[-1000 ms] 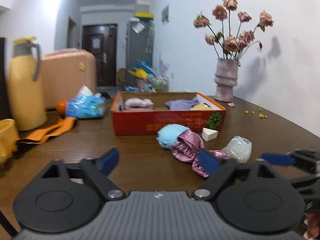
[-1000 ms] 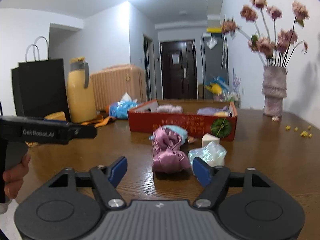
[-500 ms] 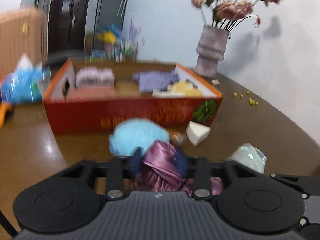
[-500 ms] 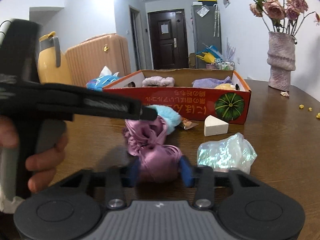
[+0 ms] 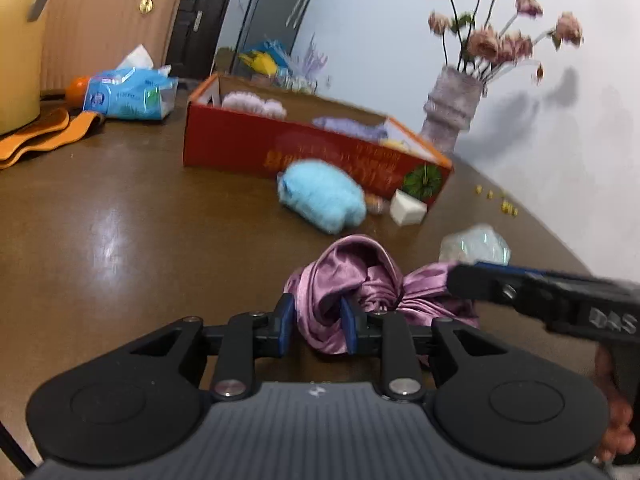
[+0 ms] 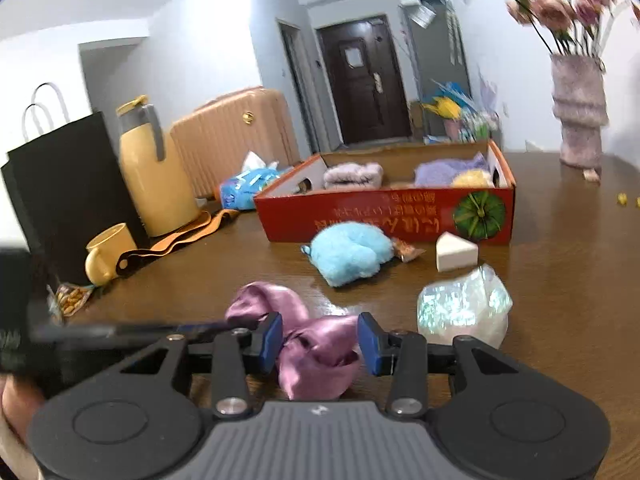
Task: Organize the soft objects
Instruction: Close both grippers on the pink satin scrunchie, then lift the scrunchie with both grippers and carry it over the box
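Note:
A crumpled purple satin cloth [image 5: 352,276] lies on the brown table, stretched between both grippers. My left gripper [image 5: 317,328] has one end of the cloth between its blue pads, which press on it while the jaws are still closing. My right gripper [image 6: 320,338] is shut on the other end [image 6: 316,356]; from the left wrist it comes in from the right [image 5: 460,280]. A fluffy light-blue soft toy [image 6: 350,252], a white wedge sponge [image 6: 456,250] and a shiny crinkled bag [image 6: 460,308] lie in front of the red box [image 6: 384,216], which holds several soft items.
A vase of dried flowers [image 6: 578,120] stands at the back right. On the left are a yellow jug [image 6: 154,176], a yellow mug [image 6: 106,252], a black paper bag [image 6: 60,192], an orange strap [image 5: 44,136] and a blue tissue pack [image 5: 128,94].
Both grippers went from open to closed on the purple cloth. The left one moved forward and down to it. The cloth now lies apart from the blue toy, nearer to me.

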`<state>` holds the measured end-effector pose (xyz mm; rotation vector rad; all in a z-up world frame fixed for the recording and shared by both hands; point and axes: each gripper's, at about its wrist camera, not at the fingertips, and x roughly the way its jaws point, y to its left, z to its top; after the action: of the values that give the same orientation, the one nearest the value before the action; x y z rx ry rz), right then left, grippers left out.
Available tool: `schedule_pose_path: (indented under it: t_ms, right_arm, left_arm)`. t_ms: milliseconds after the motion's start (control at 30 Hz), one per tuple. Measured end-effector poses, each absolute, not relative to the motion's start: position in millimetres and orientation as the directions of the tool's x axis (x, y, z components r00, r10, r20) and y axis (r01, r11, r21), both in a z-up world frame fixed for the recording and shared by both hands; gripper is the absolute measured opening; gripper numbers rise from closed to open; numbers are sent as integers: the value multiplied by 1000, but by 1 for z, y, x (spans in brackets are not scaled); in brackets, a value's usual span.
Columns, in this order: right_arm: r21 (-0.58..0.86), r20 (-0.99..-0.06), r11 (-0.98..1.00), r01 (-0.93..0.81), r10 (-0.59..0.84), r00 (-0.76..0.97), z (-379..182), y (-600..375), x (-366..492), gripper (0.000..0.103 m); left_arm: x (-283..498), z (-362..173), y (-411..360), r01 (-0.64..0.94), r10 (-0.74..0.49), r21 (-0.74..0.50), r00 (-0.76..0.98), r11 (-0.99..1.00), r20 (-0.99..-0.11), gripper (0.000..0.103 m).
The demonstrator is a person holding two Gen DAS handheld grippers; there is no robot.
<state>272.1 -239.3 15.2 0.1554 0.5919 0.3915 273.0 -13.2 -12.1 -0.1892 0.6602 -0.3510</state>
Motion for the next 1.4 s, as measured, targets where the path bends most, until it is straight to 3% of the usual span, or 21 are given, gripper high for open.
schedule_pose_path:
  t_ms: [67,133,200,267,367,433,500,567,733,833,900,967,1067,1167,1233,1300,1400]
  right_arm:
    - [252,-542,925,-286,379,750,5,-237,276,40]
    - [276,-537,921,-275,385,751,-1,-239,275,38]
    - [295,-520,913,-281,401,754,-4,-241,274,31]
    - [324,-510,898,-298,431,745,-6,-242,275,24]
    - [328,-505,896,-300,435,745,-5,-243,277,26]
    - [326,-495,893,-309,440,749,-1,-244,275,36]
    - [304,-484,889,-343,454,748,1,-243,271,38]
    - [289,-508,895,-339,444,738,-3,-240,273,37]
    - [379,-504,872,-309,475,721,-14,-250,284,21]
    - [416,-506,850,-323,512,694,-14,-257,292,16]
    - [427,-504,838,-339,532,680,-12,-261,295,15]
    - [436,-505,825,-359,554,662,-9,-264,296,14]
    - [457,-508,795,-400,602,616,-7,-267,299,14]
    - [475,-517,770,-426,635,573,-8,-271,304,15]
    - [485,-522,760,-433,649,554,-8,-275,310,15]
    - [487,-521,754,-441,656,546,-7,-278,314,14]
    - [496,-514,741,-452,670,536,-7,-280,317,14]
  left_arm:
    - [269,-12,-13,266,-380,-276,732,924,-566,25]
    - [265,-9,-11,279,-384,-268,739,922,-553,32]
    - [264,-3,-10,292,-379,-244,763,925,-524,56]
    - [267,1,-11,336,-412,-239,765,911,-495,57]
    - [283,-4,-12,362,-443,-256,738,896,-508,56]
    - [290,-5,-11,372,-478,-301,715,878,-510,52]
    - [292,-7,-10,377,-504,-337,697,863,-510,50]
    - [295,-13,-10,369,-509,-355,684,859,-522,50]
    - [301,-17,-2,380,-519,-355,677,854,-523,50]
    - [307,-17,5,389,-545,-386,661,837,-516,38]
    - [308,-17,7,400,-566,-405,650,822,-507,25]
    - [308,-16,10,396,-562,-405,664,824,-493,25]
    - [315,-18,15,332,-517,-413,688,848,-509,60]
    - [325,-18,16,362,-560,-439,650,822,-513,60]
    - [332,-19,14,370,-582,-460,626,807,-519,57]
    - [337,-23,13,381,-626,-505,582,774,-519,33]
    - [339,-26,13,391,-662,-544,551,742,-508,21]
